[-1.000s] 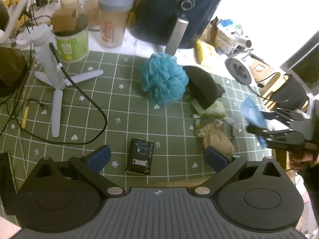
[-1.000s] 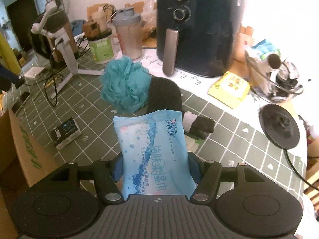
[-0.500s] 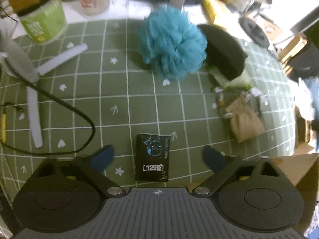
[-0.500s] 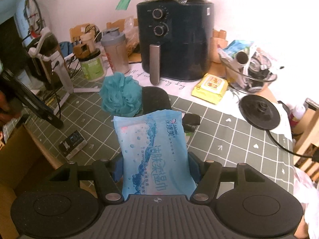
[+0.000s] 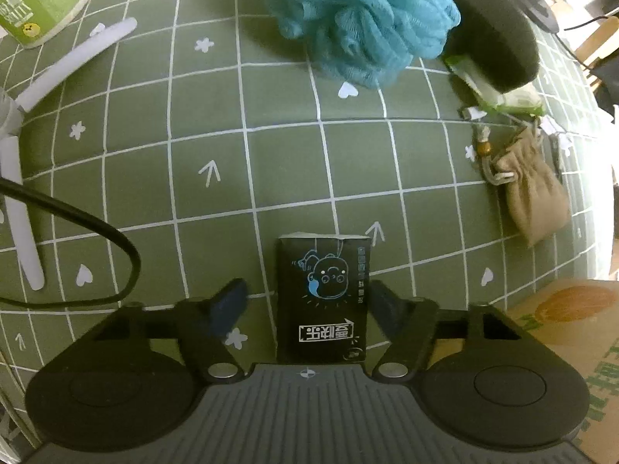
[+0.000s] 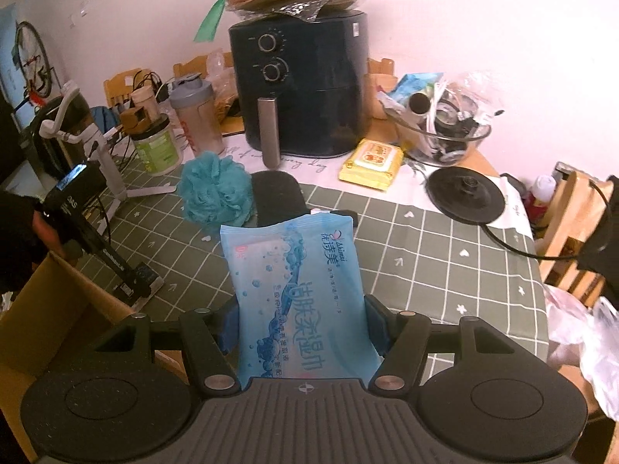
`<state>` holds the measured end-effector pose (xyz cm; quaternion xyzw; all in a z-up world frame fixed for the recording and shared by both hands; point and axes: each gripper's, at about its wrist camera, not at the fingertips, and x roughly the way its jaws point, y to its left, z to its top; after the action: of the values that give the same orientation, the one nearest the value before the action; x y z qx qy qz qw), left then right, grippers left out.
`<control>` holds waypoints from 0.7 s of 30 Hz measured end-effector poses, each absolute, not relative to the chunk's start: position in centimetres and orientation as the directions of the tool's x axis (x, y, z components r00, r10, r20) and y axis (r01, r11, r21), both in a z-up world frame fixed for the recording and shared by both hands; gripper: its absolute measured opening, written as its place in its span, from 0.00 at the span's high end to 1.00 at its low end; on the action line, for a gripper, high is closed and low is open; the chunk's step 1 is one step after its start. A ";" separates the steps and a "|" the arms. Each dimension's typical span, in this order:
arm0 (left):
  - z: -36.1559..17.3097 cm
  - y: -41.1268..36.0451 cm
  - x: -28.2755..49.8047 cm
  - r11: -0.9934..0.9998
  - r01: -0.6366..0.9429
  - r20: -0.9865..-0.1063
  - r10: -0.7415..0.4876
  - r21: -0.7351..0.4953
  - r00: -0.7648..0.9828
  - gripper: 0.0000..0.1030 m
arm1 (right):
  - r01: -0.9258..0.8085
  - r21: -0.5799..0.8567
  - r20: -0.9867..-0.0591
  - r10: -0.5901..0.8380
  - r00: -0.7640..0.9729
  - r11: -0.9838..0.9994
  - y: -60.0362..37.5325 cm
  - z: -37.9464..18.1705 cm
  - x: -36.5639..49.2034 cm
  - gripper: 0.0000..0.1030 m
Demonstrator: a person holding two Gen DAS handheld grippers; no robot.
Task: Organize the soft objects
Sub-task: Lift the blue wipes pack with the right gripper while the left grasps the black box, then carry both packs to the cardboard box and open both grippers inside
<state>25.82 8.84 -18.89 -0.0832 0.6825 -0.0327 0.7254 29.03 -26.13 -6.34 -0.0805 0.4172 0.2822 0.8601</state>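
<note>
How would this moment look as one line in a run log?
left gripper: closing around black tissue pack, one gap left | right gripper: holding blue wipes pack

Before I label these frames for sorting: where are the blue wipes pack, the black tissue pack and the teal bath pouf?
blue wipes pack (image 6: 298, 290): right wrist view, middle of its printed front.
black tissue pack (image 5: 323, 294): left wrist view, its printed top face.
teal bath pouf (image 5: 363, 19): left wrist view, centre of the mesh.

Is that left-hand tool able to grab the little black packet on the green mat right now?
Probably yes. The left tongs have been closing with the black packet between their fingers, right finger near its edge, left finger apart. Nothing lies in between.
</note>
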 end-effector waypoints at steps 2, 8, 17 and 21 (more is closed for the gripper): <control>-18.7 8.7 25.8 0.988 -0.050 -0.987 -0.141 -0.145 0.077 0.47 | -0.542 0.097 -0.764 0.411 0.497 0.835 -26.3 -6.3 28.8 0.36; -18.2 8.8 25.5 0.987 -0.048 -0.981 -0.148 -0.155 0.124 0.54 | -0.522 0.096 -0.770 0.395 0.500 0.847 -26.1 -6.3 28.4 0.36; -16.4 8.5 24.9 0.985 -0.040 -0.964 -0.154 -0.166 0.218 0.54 | -0.493 0.101 -0.771 0.381 0.510 0.864 -26.0 -6.3 28.2 0.36; -14.9 8.6 24.7 0.985 -0.043 -0.952 -0.147 -0.164 0.268 0.54 | -0.474 0.086 -0.763 0.364 0.534 0.876 -26.1 -6.2 28.1 0.36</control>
<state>24.71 8.58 -14.93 -0.0786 0.6040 -0.0330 0.7924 28.12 -26.07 -6.18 -0.0659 0.4186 0.2400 0.8734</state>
